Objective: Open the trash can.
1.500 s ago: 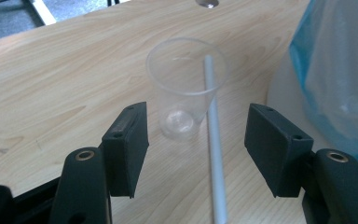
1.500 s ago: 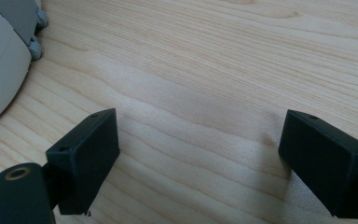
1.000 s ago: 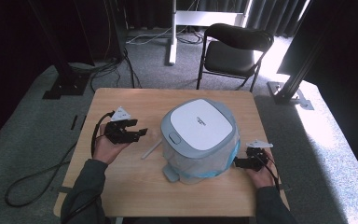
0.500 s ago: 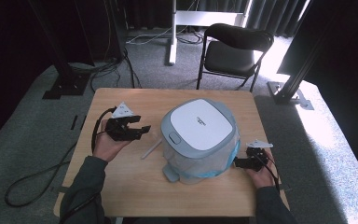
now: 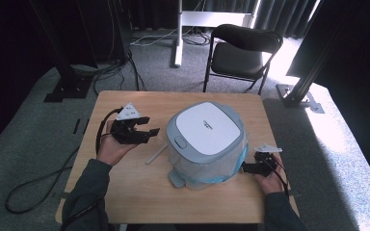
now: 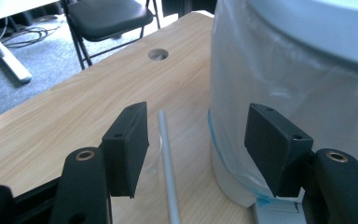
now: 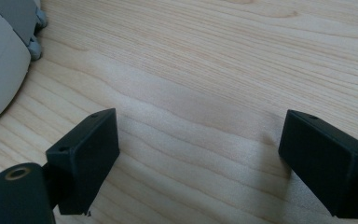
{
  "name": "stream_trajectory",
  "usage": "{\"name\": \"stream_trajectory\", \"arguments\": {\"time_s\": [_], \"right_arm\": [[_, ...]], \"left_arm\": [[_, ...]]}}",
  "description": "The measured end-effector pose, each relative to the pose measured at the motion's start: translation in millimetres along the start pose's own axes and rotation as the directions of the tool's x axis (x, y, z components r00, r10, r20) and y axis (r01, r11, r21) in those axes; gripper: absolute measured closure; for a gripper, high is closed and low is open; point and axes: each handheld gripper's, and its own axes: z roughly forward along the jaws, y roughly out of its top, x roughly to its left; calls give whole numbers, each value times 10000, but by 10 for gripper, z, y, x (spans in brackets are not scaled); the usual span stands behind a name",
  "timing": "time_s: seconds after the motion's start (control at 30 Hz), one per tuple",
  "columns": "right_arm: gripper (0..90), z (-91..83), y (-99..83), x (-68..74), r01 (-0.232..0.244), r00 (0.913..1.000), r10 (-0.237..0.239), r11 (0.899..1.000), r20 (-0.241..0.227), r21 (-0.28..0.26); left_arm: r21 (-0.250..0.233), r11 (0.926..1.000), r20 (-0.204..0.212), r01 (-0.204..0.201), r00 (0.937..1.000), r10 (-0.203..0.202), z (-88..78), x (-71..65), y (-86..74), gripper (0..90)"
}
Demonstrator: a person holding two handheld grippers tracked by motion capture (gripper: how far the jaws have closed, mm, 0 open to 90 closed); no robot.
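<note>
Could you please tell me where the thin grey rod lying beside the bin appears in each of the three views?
High view: the rod lies on the table, just left of the bin, below the left gripper.
Left gripper view: the rod runs up the middle between the open jaws, bin on its right.
Right gripper view: not in it.
Shared landmark: the bin, at that view's left edge.

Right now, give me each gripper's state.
Left gripper: open, holding nothing.
Right gripper: open, empty, beside the grey-and-white lidded bin.
</note>
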Motion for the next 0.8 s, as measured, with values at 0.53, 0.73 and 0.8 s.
{"name": "stream_trajectory", "arguments": {"time_s": [0.53, 0.73, 0.8], "right_arm": [[112, 0, 0, 1, -10, 10000, 10, 10000, 3, 2], [112, 0, 0, 0, -6, 10000, 6, 10000, 4, -1], [112, 0, 0, 0, -2, 10000, 2, 10000, 4, -2]], "left_arm": [[-575, 9979, 598, -312, 9976, 346, -162, -125, 237, 397], [-685, 9970, 692, -351, 9968, 399, -169, -177, 285, 393], [-712, 9968, 743, -357, 9964, 409, -169, -183, 292, 393]]}}
